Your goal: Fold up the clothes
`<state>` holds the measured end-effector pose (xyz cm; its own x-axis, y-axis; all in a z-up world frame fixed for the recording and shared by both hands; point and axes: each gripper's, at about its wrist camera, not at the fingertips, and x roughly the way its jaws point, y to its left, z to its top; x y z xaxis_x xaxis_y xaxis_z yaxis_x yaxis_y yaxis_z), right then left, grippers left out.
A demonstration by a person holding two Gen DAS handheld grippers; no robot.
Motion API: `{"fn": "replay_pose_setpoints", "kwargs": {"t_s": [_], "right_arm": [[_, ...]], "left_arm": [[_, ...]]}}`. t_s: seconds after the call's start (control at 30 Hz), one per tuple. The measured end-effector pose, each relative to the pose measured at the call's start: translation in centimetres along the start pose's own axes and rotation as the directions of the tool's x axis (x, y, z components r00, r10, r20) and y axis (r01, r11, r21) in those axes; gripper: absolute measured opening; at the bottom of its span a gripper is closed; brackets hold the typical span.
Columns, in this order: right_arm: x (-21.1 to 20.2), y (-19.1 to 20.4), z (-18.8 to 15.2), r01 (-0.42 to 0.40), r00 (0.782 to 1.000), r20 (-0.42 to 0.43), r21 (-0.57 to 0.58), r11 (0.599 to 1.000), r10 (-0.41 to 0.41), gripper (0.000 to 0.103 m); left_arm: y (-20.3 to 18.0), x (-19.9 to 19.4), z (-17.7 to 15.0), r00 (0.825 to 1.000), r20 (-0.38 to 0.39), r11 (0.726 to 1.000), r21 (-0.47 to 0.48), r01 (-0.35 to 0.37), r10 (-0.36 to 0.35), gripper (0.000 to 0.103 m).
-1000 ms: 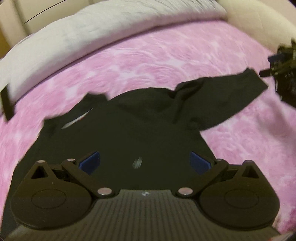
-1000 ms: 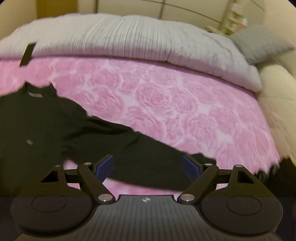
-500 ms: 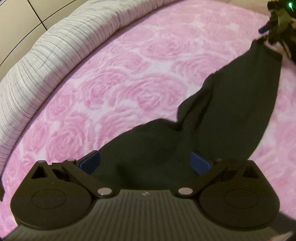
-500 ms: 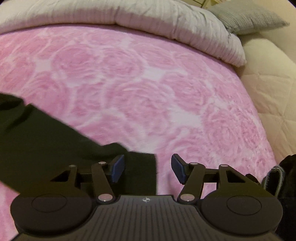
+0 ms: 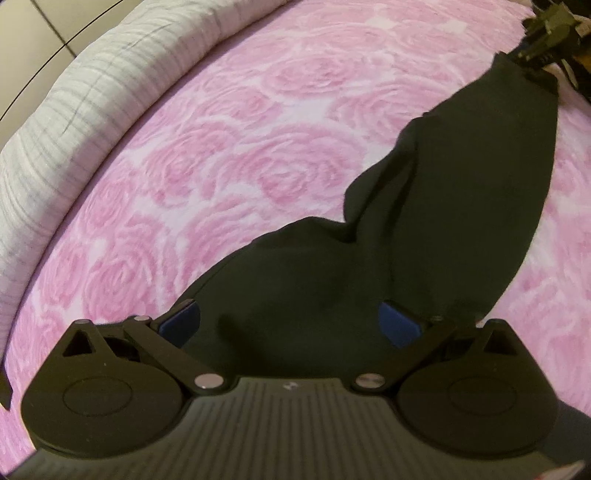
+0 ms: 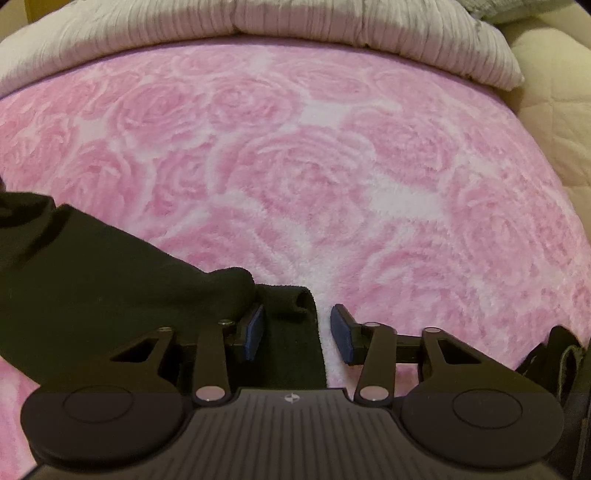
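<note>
A black long-sleeved garment [image 5: 461, 192] lies on a pink rose-patterned blanket [image 5: 258, 147]. My left gripper [image 5: 290, 321] is wide open, low over the garment's shoulder, with black cloth between its blue pads. One sleeve runs up to the right, where my right gripper [image 5: 543, 37] shows at the cuff. In the right wrist view the sleeve [image 6: 110, 277] comes in from the left, and its cuff [image 6: 291, 317] lies between the jaws of my right gripper [image 6: 297, 332], which stand partly closed with a gap.
A grey striped duvet [image 6: 258, 26] is bunched along the blanket's [image 6: 332, 166] far edge. A beige quilted surface [image 6: 554, 103] lies at the right. A dark bundle [image 6: 554, 354] sits at the lower right in the right wrist view.
Both grippers have dropped closer to the garment. My right gripper has narrowed its jaws around the sleeve cuff. The left gripper stays wide open over the shoulder.
</note>
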<state>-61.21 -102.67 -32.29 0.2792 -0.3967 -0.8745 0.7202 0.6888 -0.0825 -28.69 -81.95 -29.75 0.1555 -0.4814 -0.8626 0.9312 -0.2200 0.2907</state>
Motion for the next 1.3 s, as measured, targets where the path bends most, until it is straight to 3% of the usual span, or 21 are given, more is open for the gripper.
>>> {"fn": "replay_pose_setpoints", "kwargs": {"t_s": [0.03, 0.1, 0.17, 0.23, 0.27, 0.47, 0.67, 0.73, 0.8, 0.83, 0.97, 1.1, 1.17, 1.3], "right_arm": [[-0.2, 0.1, 0.0, 0.006, 1.000, 0.001, -0.002, 1.000, -0.006, 0.013], [-0.6, 0.4, 0.0, 0.048, 0.999, 0.009, -0.002, 0.999, -0.048, 0.003], [-1.0, 0.3, -0.1, 0.182, 0.983, 0.019, 0.026, 0.983, -0.182, 0.003], [-1.1, -0.2, -0.1, 0.299, 0.954, 0.001, 0.087, 0.950, -0.300, 0.003], [-1.0, -0.4, -0.1, 0.329, 0.944, -0.013, 0.105, 0.939, -0.329, 0.003], [0.1, 0.9, -0.9, 0.411, 0.911, -0.068, 0.056, 0.910, -0.407, 0.003], [0.6, 1.3, -2.0, 0.474, 0.878, -0.082, 0.002, 0.881, -0.472, 0.003], [0.6, 1.6, -2.4, 0.488, 0.869, -0.072, -0.030, 0.872, -0.489, 0.003], [0.6, 2.0, -2.7, 0.496, 0.865, -0.064, -0.049, 0.867, -0.499, 0.003], [0.5, 2.1, -2.8, 0.498, 0.864, -0.058, -0.053, 0.866, -0.500, 0.003], [-0.9, 2.5, -3.1, 0.487, 0.872, -0.045, -0.035, 0.873, -0.488, 0.030], [-3.6, 4.2, -3.6, 0.439, 0.898, -0.041, -0.010, 0.899, -0.439, 0.037], [-5.3, 5.9, -4.2, 0.380, 0.924, -0.044, -0.004, 0.925, -0.380, 0.046], [-9.2, 10.1, -5.6, 0.224, 0.972, -0.078, 0.011, 0.975, -0.222, 0.056]], "left_arm": [[0.0, 0.0, 0.1, 1.000, 0.004, 1.000, -0.003, 0.001, -0.001, 0.102], [0.0, -0.1, 0.5, 1.000, 0.014, 1.000, -0.016, 0.006, -0.006, 0.101], [0.1, -0.2, 1.0, 0.999, 0.030, 0.999, -0.041, 0.014, -0.013, 0.102], [0.2, -0.1, 1.5, 0.999, 0.038, 0.999, -0.053, 0.014, -0.012, 0.101], [0.2, 0.1, 1.8, 0.999, 0.037, 0.998, -0.059, 0.005, -0.002, 0.101], [1.1, 2.1, 3.7, 0.999, 0.028, 0.985, -0.170, -0.031, 0.037, 0.101], [1.1, 5.8, 5.7, 0.993, 0.041, 0.989, -0.109, -0.104, 0.109, 0.097], [2.3, 6.1, 6.4, 0.987, 0.057, 0.978, -0.152, -0.143, 0.153, 0.094], [3.9, 5.5, 6.8, 0.986, 0.071, 0.967, -0.218, -0.133, 0.152, 0.094], [4.6, 4.8, 6.7, 0.986, 0.084, 0.962, -0.245, -0.122, 0.147, 0.095], [5.1, 0.9, 4.3, 0.985, 0.086, 0.953, -0.280, -0.119, 0.148, 0.097], [3.6, -3.6, -0.4, 0.988, 0.023, 0.934, -0.330, -0.134, 0.150, 0.097], [2.6, -6.0, -3.3, 0.990, -0.036, 0.909, -0.392, -0.143, 0.140, 0.097], [-0.1, -12.1, -9.3, 0.983, -0.146, 0.824, -0.539, -0.173, 0.111, 0.099]]}}
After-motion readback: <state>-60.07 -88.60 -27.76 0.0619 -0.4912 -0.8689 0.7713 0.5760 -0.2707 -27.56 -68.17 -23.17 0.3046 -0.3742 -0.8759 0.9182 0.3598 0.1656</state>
